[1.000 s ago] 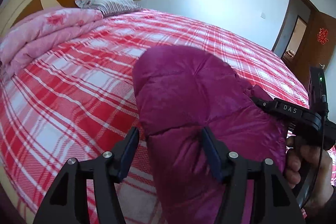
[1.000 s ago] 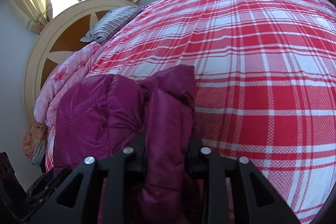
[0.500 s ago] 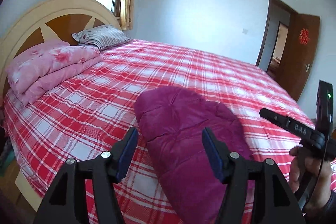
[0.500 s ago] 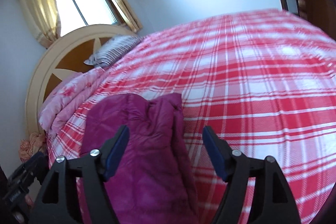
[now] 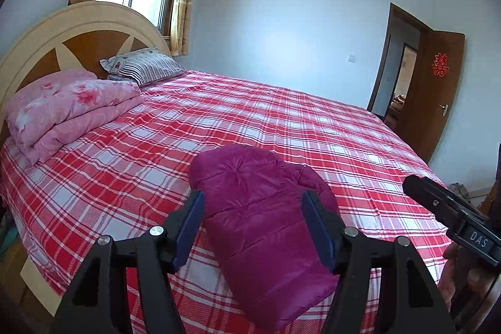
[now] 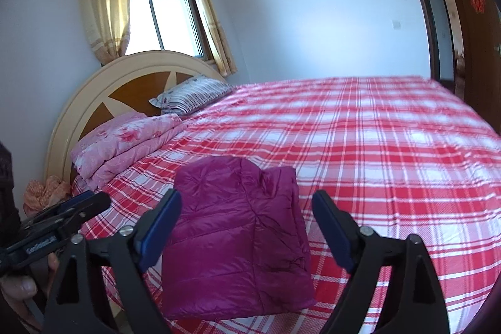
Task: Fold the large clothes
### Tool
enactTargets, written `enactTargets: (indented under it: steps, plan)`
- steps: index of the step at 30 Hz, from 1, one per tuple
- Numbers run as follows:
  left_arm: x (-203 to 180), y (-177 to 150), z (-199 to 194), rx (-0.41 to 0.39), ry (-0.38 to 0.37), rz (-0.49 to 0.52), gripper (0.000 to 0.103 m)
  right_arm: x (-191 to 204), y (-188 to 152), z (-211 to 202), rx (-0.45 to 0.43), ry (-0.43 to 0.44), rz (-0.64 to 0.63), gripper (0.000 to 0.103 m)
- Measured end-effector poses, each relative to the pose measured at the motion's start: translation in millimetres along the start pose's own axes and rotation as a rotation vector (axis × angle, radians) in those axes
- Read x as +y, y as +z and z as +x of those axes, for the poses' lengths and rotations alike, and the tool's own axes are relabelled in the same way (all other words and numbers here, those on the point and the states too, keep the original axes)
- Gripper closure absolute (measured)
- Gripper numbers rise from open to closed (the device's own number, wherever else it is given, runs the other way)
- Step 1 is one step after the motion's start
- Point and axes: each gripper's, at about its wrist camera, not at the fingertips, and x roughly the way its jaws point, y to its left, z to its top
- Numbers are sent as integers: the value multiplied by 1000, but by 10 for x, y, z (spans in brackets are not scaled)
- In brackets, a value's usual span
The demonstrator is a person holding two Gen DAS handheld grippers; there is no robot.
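Observation:
A magenta puffer jacket (image 5: 263, 218) lies folded into a compact bundle near the front edge of the red-and-white plaid bed (image 5: 281, 121). It also shows in the right wrist view (image 6: 241, 227). My left gripper (image 5: 253, 224) is open and empty, held back above the bundle and apart from it. My right gripper (image 6: 247, 227) is open and empty too, also clear of the jacket. The right gripper's body shows at the right of the left wrist view (image 5: 451, 215), and the left gripper's body at the left of the right wrist view (image 6: 56, 224).
A folded pink floral quilt (image 5: 69, 108) and a striped pillow (image 5: 144, 66) lie by the round headboard (image 5: 62, 33). A curtained window (image 6: 166, 17) is behind it. A brown door (image 5: 438, 89) stands open at the far right.
My right gripper has opened and let go of the jacket. Both grippers have pulled back and up from the bundle, which stays folded on the bed.

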Motion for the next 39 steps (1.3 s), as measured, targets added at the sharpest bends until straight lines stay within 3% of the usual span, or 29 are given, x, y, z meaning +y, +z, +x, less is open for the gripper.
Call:
enactTargets:
  steps: [24,39]
  plan:
    - [-152,25,-157,-35,12,46,34,69,41,-384,-76,-48,-35,9]
    - [-262,19,-181,-38,-13,72,34,36,21,-409,-87,-48,-24,9]
